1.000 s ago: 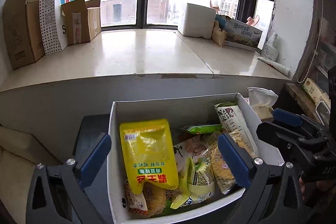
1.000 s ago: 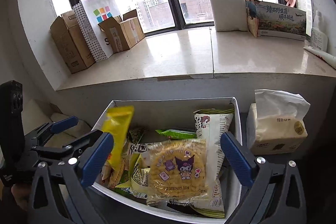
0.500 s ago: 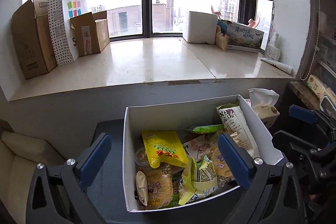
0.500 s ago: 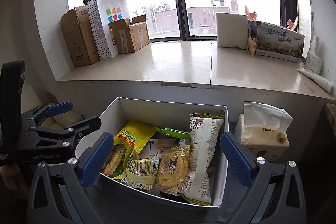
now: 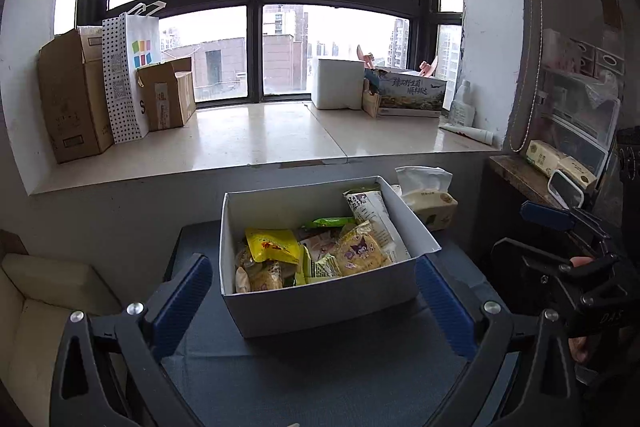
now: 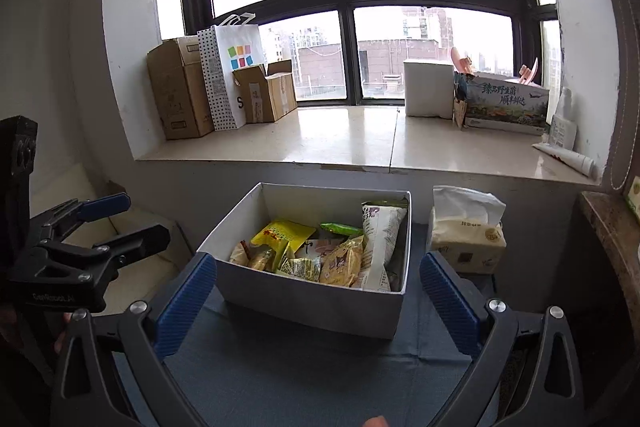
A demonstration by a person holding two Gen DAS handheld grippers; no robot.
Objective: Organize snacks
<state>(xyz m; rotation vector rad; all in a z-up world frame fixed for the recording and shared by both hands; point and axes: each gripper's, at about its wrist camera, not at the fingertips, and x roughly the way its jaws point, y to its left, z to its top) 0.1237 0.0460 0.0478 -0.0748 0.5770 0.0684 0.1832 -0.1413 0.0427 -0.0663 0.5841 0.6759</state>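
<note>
Box (image 5: 320,299) of snacks (image 5: 316,251) on dark mat (image 5: 320,367), below sill (image 5: 260,139); tissue pack (image 5: 430,199) just beside at 2 o'clock. Left gripper (image 5: 316,301) and right gripper (image 6: 316,301) wide open, empty, hovering at 6 o'clock. Probably finished, or between picks; next, choose a packet.

Tissue pack (image 6: 466,241) on dark cloth (image 6: 304,367), cardboard boxes (image 6: 180,95), dotted bag (image 6: 224,75) on sill (image 6: 352,139)

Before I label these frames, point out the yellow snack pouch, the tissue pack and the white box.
yellow snack pouch (image 5: 273,245), left wrist view, front face
tissue pack (image 6: 466,243), right wrist view, front side
white box (image 5: 320,301), left wrist view, near wall
</note>
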